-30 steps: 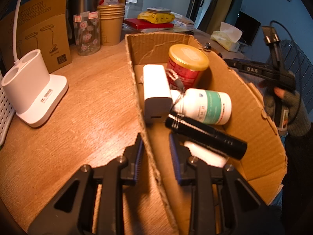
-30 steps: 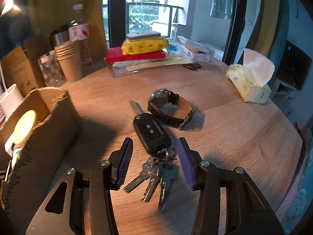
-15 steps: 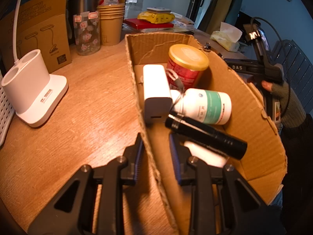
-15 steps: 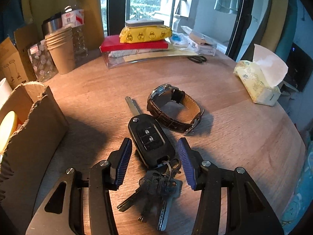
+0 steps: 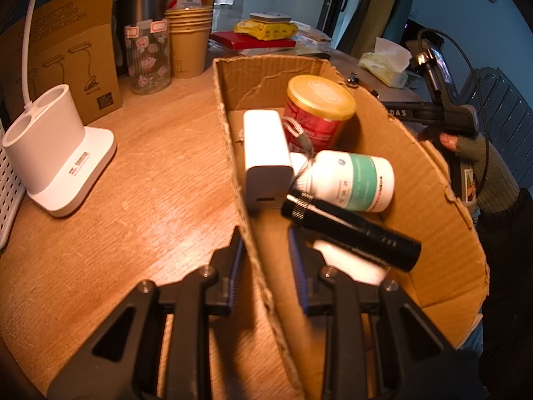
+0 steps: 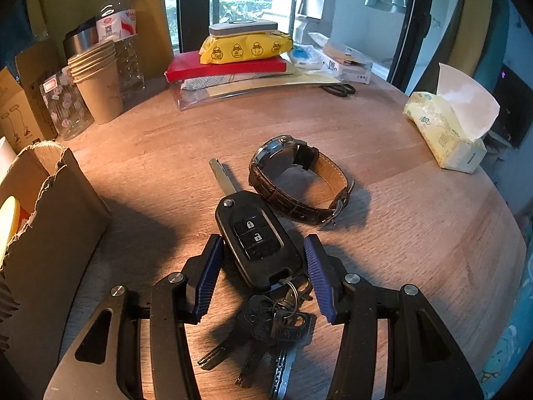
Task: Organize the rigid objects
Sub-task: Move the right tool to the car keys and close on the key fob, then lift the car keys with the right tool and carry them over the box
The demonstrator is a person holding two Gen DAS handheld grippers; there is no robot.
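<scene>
- Your left gripper (image 5: 266, 266), low in the left wrist view, is pinching the near wall of the cardboard box (image 5: 429, 180); the torn corrugated edge runs up between its ribbed blue pads.
- Inside that box, going left to right, four things already lie sorted: a smooth white power bank (image 5: 265, 158) with rounded corners, a red tin (image 5: 316, 113) with a round gold lid standing upright, a white pill bottle (image 5: 353, 181) with a green label on its side, and a black knurled flashlight (image 5: 349, 230) laid slantwise across the front.
- Something white shows under the flashlight; you cannot tell what it is.
- By my reading you are well past halfway.
- In the right wrist view the box sits at the left edge, and two pieces are left on the matte wooden table (image 6: 416, 233).
- The car key (image 6: 256, 236), a glossy black fob with its metal blade folded out and a ring of small keys trailing toward the camera, lies at lower centre.
- Your right gripper (image 6: 263, 273) stands spread around the fob, a pad just beside each flank, not yet pressing.
- Just right of the key, upper centre, the wristwatch (image 6: 296, 180) rests on its side, its brown crocodile-grain leather strap curled in a loop.
</scene>
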